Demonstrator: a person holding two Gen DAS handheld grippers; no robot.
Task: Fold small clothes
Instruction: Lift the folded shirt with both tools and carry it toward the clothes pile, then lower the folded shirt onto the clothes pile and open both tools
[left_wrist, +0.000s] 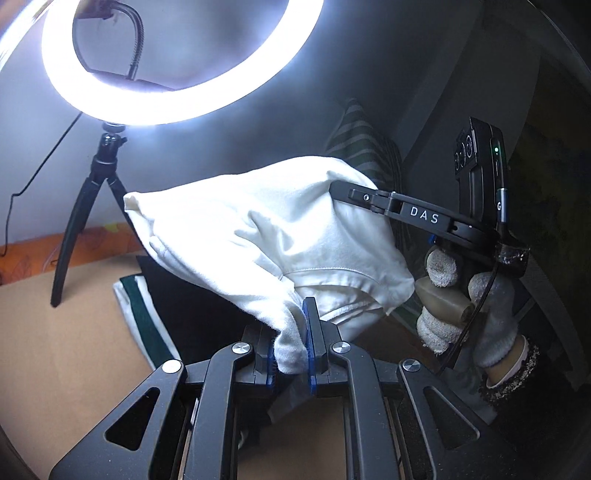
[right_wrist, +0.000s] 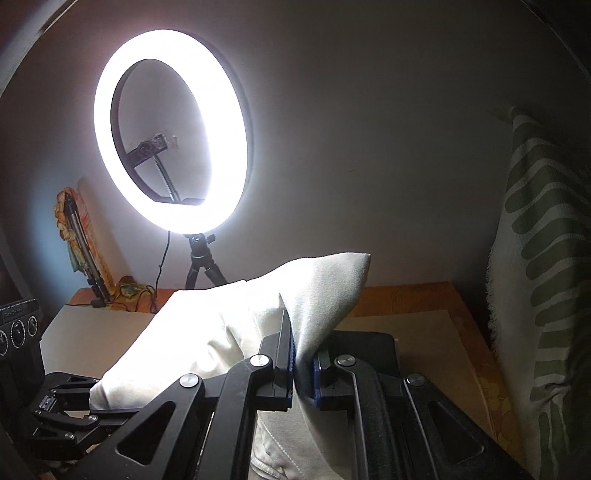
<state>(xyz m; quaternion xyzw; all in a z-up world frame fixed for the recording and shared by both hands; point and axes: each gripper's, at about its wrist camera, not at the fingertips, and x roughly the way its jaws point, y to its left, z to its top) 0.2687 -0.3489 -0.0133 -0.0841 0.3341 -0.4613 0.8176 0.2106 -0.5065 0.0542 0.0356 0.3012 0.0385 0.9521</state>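
Above tan tabletop (left_wrist: 55, 343), my left gripper (left_wrist: 291, 350) and right gripper (right_wrist: 303, 373) each pinched white garment (left_wrist: 258, 236), held aloft; folded green-striped cloth (left_wrist: 144, 317) beneath, ring light (right_wrist: 170, 129) close behind.

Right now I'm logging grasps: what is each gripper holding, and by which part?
Both hold the white garment lifted off the table: left gripper pinches a lower edge, right gripper a fold further along.
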